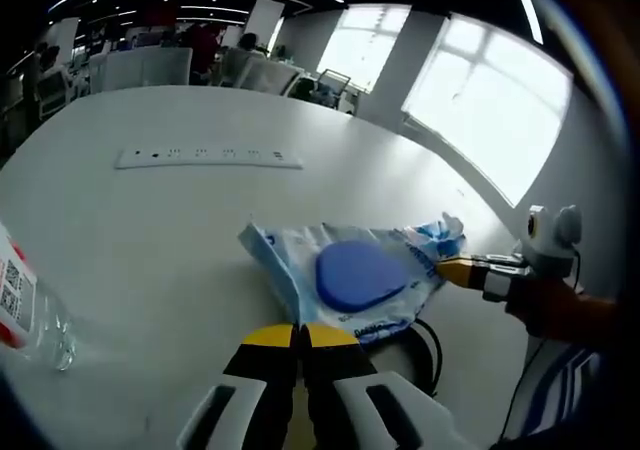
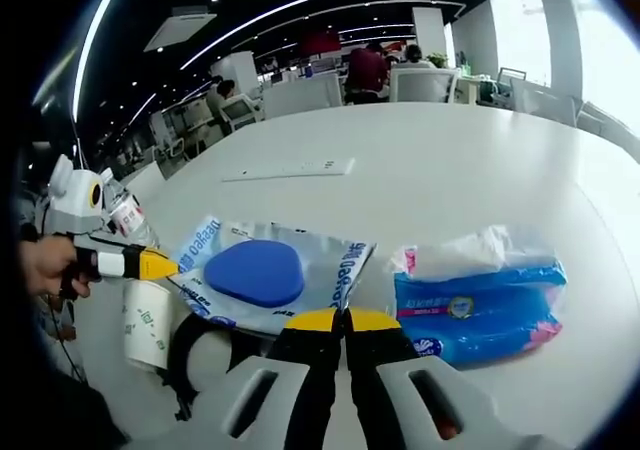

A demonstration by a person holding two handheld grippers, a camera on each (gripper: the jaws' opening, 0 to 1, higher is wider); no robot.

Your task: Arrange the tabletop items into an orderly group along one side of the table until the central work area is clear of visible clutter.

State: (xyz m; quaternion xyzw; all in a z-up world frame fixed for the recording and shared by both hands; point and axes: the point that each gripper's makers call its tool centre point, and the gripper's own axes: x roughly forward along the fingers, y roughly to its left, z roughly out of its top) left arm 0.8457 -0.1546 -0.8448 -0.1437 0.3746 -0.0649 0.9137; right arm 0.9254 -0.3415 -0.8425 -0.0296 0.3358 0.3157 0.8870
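In the left gripper view, the left gripper (image 1: 298, 335) has its jaws pressed together at the near edge of a flat wipes pack (image 1: 345, 275); a bottle (image 1: 25, 305) stands left, a power strip (image 1: 208, 157) lies far.

In the right gripper view, the right gripper (image 2: 345, 320) also has its jaws pressed together, between the wipes pack (image 2: 265, 275), which lies left, and a tissue pack (image 2: 480, 295) lying crosswise on the right.

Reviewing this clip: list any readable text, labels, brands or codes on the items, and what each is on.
Nothing reads cleanly.
Flat packet: blue brand word along its edges, too blurred and warped to read.
Blue tissue pack: round logo and small print, illegible.
Bottle: label with QR-style codes, text unreadable.
White cup: faint markings, unreadable.
Power strip: no legible marking.
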